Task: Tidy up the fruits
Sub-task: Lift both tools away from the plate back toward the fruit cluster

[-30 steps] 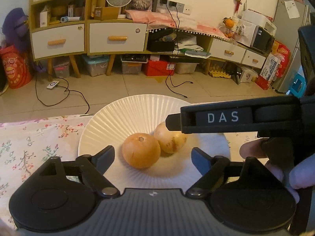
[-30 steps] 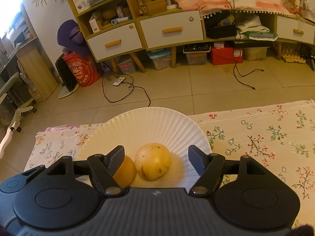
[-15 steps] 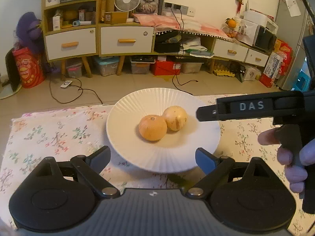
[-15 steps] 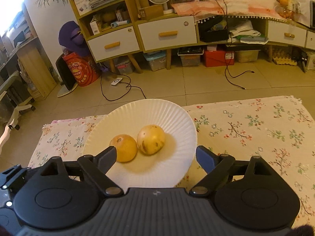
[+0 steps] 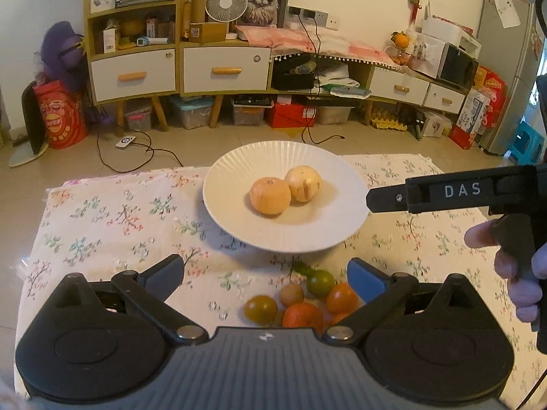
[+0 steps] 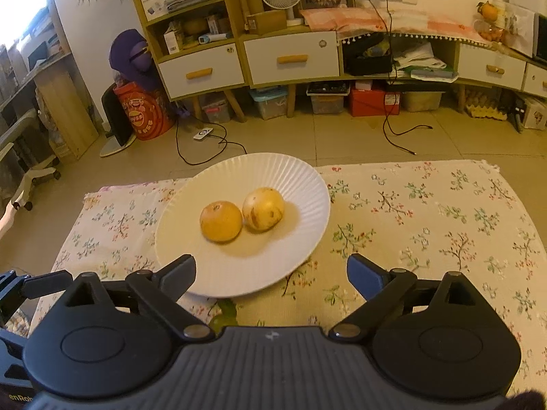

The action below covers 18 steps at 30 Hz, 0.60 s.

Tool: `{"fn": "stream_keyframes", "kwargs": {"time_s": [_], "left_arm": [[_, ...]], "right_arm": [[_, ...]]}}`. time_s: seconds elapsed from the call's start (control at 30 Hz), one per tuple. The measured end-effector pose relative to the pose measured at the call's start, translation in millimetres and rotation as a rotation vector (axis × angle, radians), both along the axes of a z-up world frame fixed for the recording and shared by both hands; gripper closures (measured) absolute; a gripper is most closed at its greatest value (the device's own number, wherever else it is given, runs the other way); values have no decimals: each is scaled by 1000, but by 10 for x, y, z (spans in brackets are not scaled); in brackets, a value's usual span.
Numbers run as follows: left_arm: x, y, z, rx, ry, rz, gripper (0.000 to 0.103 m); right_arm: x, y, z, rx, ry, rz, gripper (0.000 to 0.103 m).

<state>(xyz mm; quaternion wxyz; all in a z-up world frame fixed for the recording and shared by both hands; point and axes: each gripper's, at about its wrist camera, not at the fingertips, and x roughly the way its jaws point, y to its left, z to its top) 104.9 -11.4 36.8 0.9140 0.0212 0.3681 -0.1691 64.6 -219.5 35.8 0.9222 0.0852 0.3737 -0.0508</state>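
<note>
Two round yellow-orange fruits (image 5: 285, 189) sit touching on the ribbed white plate (image 5: 239, 171), ahead of both grippers. A heap of small green and orange fruits (image 5: 301, 299) waits between the left gripper (image 5: 265, 278)'s wide jaws. The right gripper (image 6: 270, 273), gaping and empty, reads "DAS".

One white plate (image 5: 342, 212) holds two round fruits, an orange one (image 5: 270, 195) and a yellow one (image 5: 303, 183), and they touch. Near the plate's close edge lies one heap of small fruits (image 5: 301, 299) on the counter: two green, about three orange and one brown, though some are partly hidden. Two claws show, one in each view.
</note>
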Motion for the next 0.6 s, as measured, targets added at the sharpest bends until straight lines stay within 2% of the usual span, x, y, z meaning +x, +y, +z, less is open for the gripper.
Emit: {"fn": "stream_keyframes", "kwargs": {"time_s": [0.6], "left_arm": [[-371,266,-195,18,23,24,19]], "right_arm": [[-403,214,-214,-56,25,41,3]]}}
